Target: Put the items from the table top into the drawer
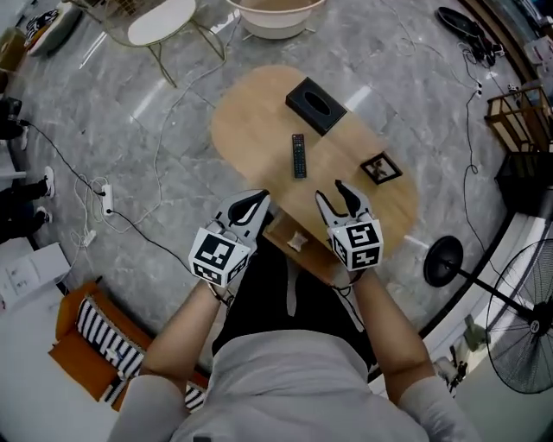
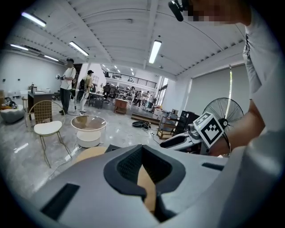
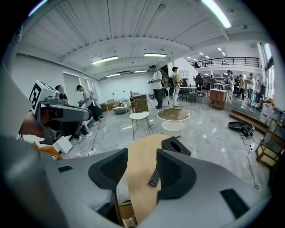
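On the oval wooden table (image 1: 259, 112) lie a black remote (image 1: 298, 155), a black tissue box (image 1: 315, 105) and a small black square frame (image 1: 380, 167). At the table's near edge an open drawer (image 1: 304, 255) holds a small pale item (image 1: 298, 242). My left gripper (image 1: 252, 205) hovers over the table's near left edge, its jaws shut and empty; its tips (image 2: 142, 149) meet. My right gripper (image 1: 346, 200) hangs just above the drawer, open with nothing between its fingers. Through its jaws (image 3: 141, 162) I see the remote (image 3: 154, 178) and the tissue box (image 3: 176, 145).
A white chair (image 1: 160, 22) and a round white side table (image 1: 276, 13) stand beyond the table. A floor fan (image 1: 527, 337) with its black base (image 1: 445, 259) is at the right. Cables and a power strip (image 1: 107, 198) lie at the left, and an orange box (image 1: 86, 341) sits beside me.
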